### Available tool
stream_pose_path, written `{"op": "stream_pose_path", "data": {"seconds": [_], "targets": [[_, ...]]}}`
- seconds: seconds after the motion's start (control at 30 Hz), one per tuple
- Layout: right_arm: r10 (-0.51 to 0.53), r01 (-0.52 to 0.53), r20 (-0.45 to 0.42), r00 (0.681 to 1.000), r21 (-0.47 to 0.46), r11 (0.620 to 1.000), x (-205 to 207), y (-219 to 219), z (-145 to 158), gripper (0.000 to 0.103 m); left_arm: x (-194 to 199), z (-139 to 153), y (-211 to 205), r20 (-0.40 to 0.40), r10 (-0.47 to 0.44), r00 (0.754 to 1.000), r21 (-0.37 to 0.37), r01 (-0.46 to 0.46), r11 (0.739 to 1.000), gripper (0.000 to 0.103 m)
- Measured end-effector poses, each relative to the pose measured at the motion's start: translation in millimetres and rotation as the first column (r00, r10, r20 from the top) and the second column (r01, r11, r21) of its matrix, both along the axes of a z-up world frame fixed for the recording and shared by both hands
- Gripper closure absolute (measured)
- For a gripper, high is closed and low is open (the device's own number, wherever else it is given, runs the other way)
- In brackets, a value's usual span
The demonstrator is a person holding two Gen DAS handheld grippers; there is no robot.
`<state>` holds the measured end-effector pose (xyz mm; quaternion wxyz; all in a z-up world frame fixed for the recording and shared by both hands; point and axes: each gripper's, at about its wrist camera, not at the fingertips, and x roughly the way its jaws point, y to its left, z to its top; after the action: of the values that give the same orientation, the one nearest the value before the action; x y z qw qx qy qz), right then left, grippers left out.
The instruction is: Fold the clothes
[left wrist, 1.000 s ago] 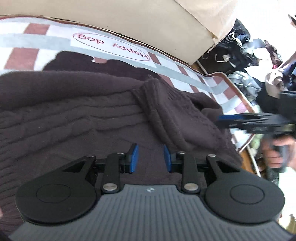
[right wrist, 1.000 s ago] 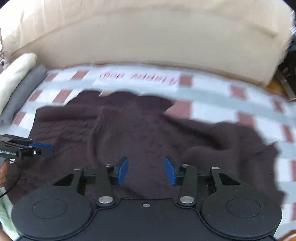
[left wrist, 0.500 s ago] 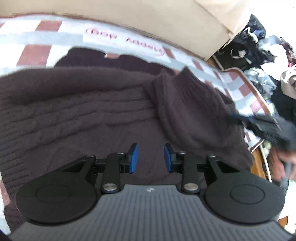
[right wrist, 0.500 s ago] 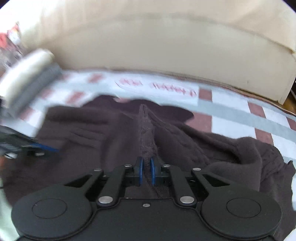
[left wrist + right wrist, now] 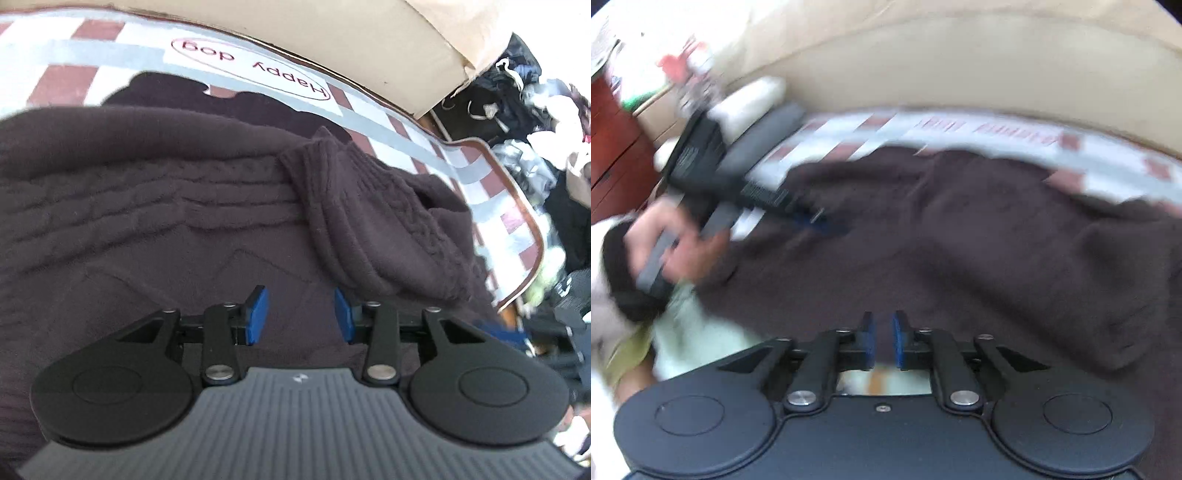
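Note:
A dark brown cable-knit sweater (image 5: 184, 221) lies spread on a checked "Happy dog" mat (image 5: 74, 48). One sleeve (image 5: 351, 206) is folded across its body. My left gripper (image 5: 299, 314) hovers low over the sweater's middle; its jaws are opening and nothing is between the blue pads. The right gripper (image 5: 882, 339) is over the sweater's (image 5: 960, 240) near edge in a blurred view. Its jaws are opening, a narrow gap shows, and no cloth is pinched. It also appears as a blur at the left wrist view's right edge, right gripper (image 5: 506, 330). A hand (image 5: 676, 251) holds the left gripper (image 5: 812, 221).
A beige sofa back (image 5: 332, 33) runs behind the mat. A heap of mixed clothes (image 5: 524, 110) lies beyond the mat's right end. Folded white (image 5: 757, 99) and grey (image 5: 764, 136) items sit at the mat's left end, beside red-brown wooden furniture (image 5: 613, 147).
The right gripper pinched the sleeve half a second ago; it has since let go and drawn back toward the near edge. The left gripper's pads have spread a little wider.

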<state>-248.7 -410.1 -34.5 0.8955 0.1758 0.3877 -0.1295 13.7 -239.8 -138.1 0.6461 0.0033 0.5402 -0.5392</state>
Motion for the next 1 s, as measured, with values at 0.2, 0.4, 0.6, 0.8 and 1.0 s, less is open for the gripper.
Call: {"op": "stream_pose_path", "data": {"seconds": [0.2,0.4,0.6,0.8,1.0], "targets": [[-0.168,0.141,-0.120,0.978,-0.203,0.969,25,-57,-12,0.035,-31,-4,-12,-0.074,0.014,0.997,-0.047,-0.017,0.999,0.065],[-0.276,0.277,-0.028,0.961,0.139,0.951,23,-89,-55,0.077,-43,-8,-12,-0.047,-0.007,0.999,-0.002,0.007,1.000,0.065],[0.047,-0.053,0.102,0.994,0.055,0.997,15,-15,-25,0.089,-20,0,4,-0.049,0.084,0.995,-0.014,-0.085,0.996,0.064],[0.089,-0.088,-0.009,0.996,0.062,0.994,8,12,-46,0.089,-21,21,11,0.101,0.138,0.985,-0.032,-0.135,0.990,0.059],[0.122,-0.121,-0.071,0.990,0.015,0.993,26,19,-41,0.075,-18,13,8,0.030,0.127,0.992,-0.011,-0.126,0.992,0.055]]}}
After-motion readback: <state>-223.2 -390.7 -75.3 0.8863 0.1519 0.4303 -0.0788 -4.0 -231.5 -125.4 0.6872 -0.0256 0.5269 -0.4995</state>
